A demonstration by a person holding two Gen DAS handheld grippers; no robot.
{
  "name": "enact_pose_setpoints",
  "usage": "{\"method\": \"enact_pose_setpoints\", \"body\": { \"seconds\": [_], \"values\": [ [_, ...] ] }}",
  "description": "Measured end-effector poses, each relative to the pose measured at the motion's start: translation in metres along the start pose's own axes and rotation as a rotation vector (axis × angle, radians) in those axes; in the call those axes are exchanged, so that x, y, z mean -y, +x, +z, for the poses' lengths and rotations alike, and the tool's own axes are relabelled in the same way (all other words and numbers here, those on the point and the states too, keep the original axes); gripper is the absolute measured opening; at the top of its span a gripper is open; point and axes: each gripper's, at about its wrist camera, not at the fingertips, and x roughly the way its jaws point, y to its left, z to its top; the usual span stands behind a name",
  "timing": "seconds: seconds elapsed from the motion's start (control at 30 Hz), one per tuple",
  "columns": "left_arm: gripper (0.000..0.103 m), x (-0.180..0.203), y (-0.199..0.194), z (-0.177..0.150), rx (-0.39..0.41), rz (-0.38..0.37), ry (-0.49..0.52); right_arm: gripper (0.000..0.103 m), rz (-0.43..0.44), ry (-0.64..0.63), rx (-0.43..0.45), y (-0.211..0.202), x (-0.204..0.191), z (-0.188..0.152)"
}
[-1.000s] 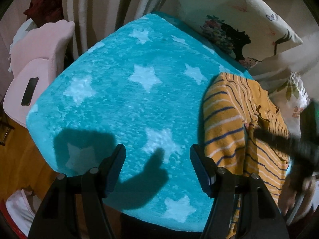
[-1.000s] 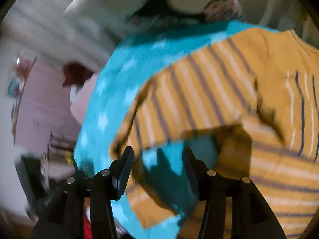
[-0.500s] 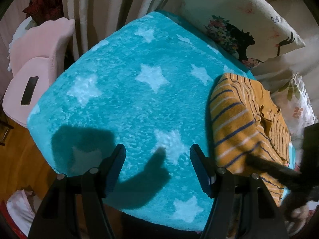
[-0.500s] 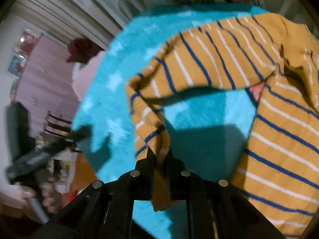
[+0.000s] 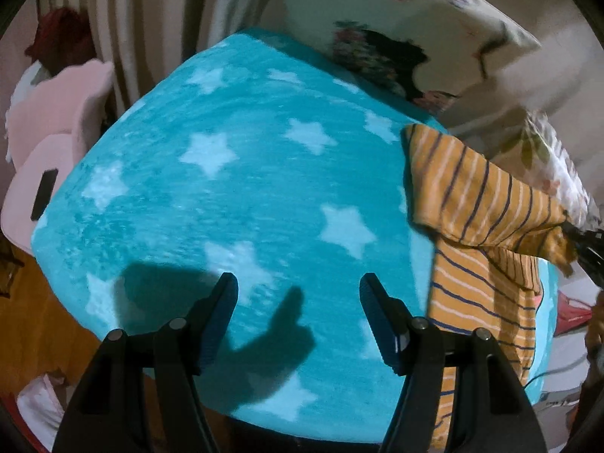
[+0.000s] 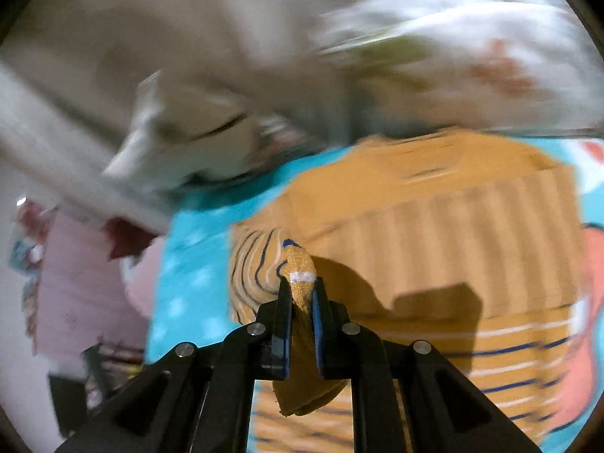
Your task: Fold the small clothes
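Our right gripper [image 6: 301,294] has clamped the striped shirt [image 5: 487,204] and lifted its edge, starting a fold. Left gripper [image 5: 298,321] jaws hang open above the blanket [image 5: 241,196].

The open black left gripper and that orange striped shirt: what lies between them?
Only bare teal star-patterned blanket, seen in the left wrist view, separates the left gripper from the orange striped shirt.

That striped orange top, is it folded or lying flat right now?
Partly folded. The right gripper pinches an edge of the striped top and lifts it, so one flap drapes over the rest on the star blanket.
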Motion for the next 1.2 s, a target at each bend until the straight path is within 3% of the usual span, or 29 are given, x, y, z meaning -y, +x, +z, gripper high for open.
{"method": "enact_pose_setpoints", "body": {
  "seconds": [0.23, 0.3, 0.37, 0.47, 0.57, 0.63, 0.8, 0.87, 0.93, 1.07, 1.13, 1.2],
  "values": [
    [0.070, 0.073, -0.002, -0.017, 0.004, 0.044, 0.052, 0.014, -0.296, 0.054, -0.045, 0.015, 0.131, 0.041],
    [0.070, 0.091, 0.003, -0.020, -0.004, 0.050, 0.055, 0.017, -0.341, 0.047, -0.082, 0.024, 0.159, 0.046],
    [0.070, 0.113, 0.007, -0.022, -0.007, 0.055, 0.069, 0.028, -0.336, 0.068, -0.054, 0.022, 0.173, 0.049],
    [0.070, 0.143, 0.019, -0.028, -0.020, 0.067, 0.100, 0.050, -0.221, 0.138, 0.041, -0.009, 0.190, 0.049],
    [0.070, 0.166, 0.038, -0.038, -0.049, 0.073, 0.126, 0.050, -0.180, 0.128, 0.067, -0.027, 0.194, 0.040],
    [0.070, 0.179, 0.050, -0.043, -0.072, 0.064, 0.133, 0.050, -0.139, 0.094, 0.040, -0.029, 0.195, 0.026],
    [0.070, 0.210, 0.064, -0.046, -0.104, 0.046, 0.147, 0.050, -0.238, 0.010, -0.043, 0.010, 0.185, -0.001],
    [0.070, 0.221, 0.065, -0.044, -0.097, 0.053, 0.162, 0.018, -0.189, 0.025, -0.041, 0.021, 0.189, -0.005],
    [0.070, 0.230, 0.067, -0.039, -0.085, 0.062, 0.179, 0.013, -0.146, 0.032, -0.024, 0.015, 0.191, -0.002],
    [0.070, 0.241, 0.073, -0.018, -0.055, 0.023, 0.173, 0.014, -0.224, 0.017, -0.009, -0.003, 0.204, 0.005],
    [0.073, 0.245, 0.083, -0.004, -0.052, -0.011, 0.162, 0.024, -0.277, 0.039, -0.017, 0.001, 0.210, 0.012],
    [0.073, 0.248, 0.096, 0.006, -0.057, -0.030, 0.148, 0.025, -0.256, 0.087, 0.002, -0.005, 0.219, 0.011]
  ]
}}
